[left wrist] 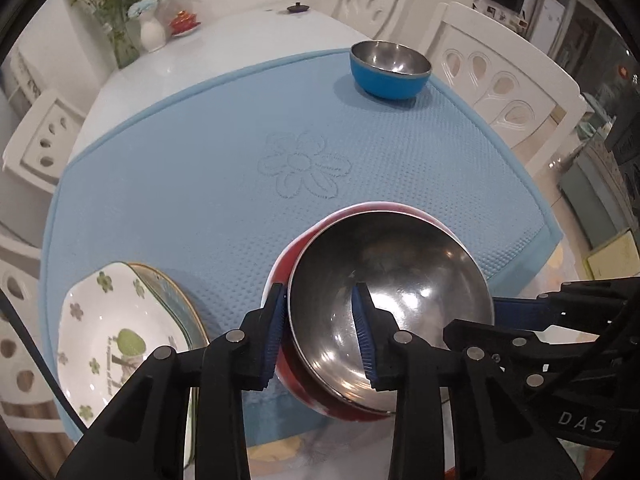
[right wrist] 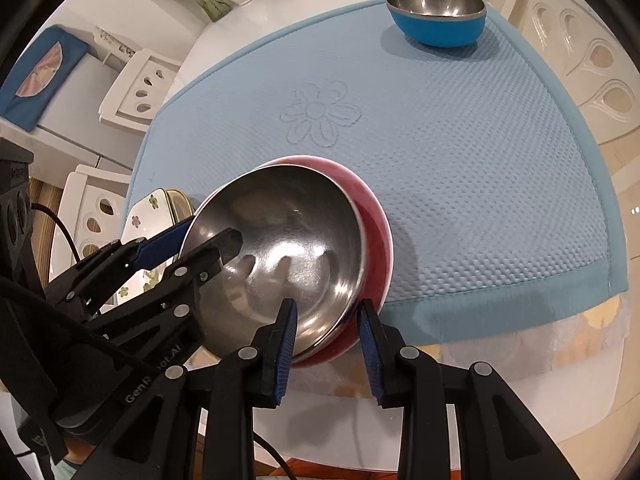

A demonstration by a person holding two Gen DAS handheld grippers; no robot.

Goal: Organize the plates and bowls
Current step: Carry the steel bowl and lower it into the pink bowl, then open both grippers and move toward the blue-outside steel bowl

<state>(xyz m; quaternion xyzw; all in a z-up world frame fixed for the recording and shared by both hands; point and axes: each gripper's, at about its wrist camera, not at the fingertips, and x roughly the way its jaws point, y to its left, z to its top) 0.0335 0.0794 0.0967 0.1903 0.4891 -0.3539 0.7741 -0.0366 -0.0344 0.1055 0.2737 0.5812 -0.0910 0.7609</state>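
Observation:
A red bowl with a steel inside (left wrist: pixel 384 292) (right wrist: pixel 288 248) is tilted at the near edge of the blue mat (left wrist: pixel 200 184) (right wrist: pixel 460 160). My left gripper (left wrist: pixel 322 334) is shut on its left rim, one finger inside and one outside. My right gripper (right wrist: pixel 328 346) straddles its right rim; the jaws stand apart around the wall. A blue bowl (left wrist: pixel 390 68) (right wrist: pixel 438 14) stands at the mat's far right. A white flowered plate (left wrist: pixel 116 336) (right wrist: pixel 148 220) lies on another plate at the near left.
White chairs (left wrist: pixel 500 84) stand around the white table (left wrist: pixel 240 44). A vase with flowers (left wrist: pixel 120 36), a small white vase (left wrist: pixel 153 34) and a red lidded cup (left wrist: pixel 184 22) stand at the table's far end.

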